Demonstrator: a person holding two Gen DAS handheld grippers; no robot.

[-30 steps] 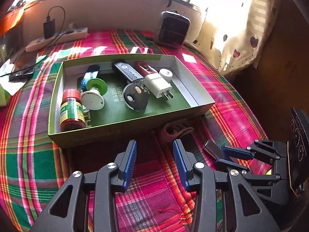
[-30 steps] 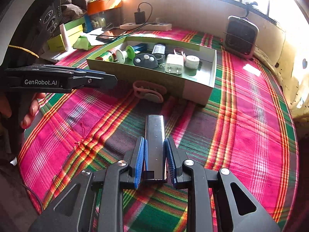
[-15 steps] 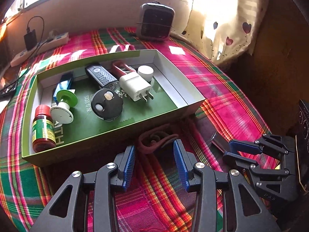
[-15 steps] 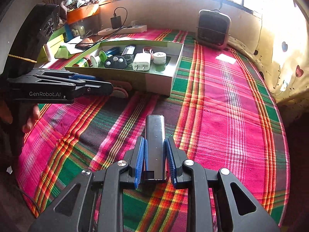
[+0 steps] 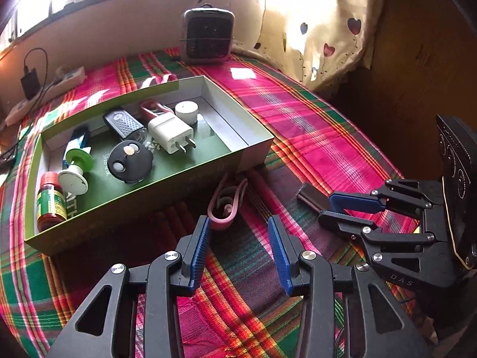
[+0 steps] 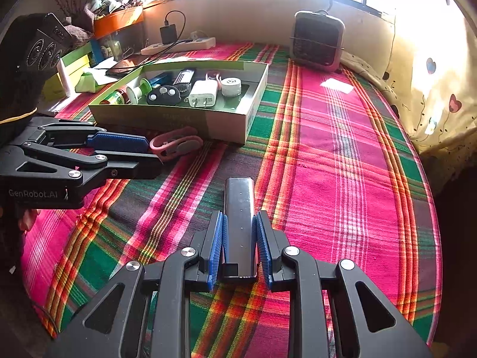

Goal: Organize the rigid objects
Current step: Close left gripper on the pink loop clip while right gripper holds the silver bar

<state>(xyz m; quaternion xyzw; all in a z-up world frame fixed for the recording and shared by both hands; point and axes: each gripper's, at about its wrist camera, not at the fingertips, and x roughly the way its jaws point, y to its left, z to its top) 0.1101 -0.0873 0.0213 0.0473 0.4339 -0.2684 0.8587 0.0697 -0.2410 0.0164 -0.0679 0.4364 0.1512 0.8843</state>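
A pink looped tool lies on the plaid cloth against the front wall of a shallow green box. My left gripper is open just short of it, with nothing between its pads. My right gripper is shut on a flat dark metal bar, held over the cloth to the right of the box. Inside the box lie a white plug adapter, a black round fob, a red-capped bottle, a green and white spool and a black remote.
A small square heater stands at the back by the wall. A power strip with a charger lies at the back left. A phone and boxes crowd the far left. A curtain hangs on the right.
My left gripper has swung right along the box front, so the pink tool now lies just ahead of its fingers. The right gripper keeps its hold on the dark bar.
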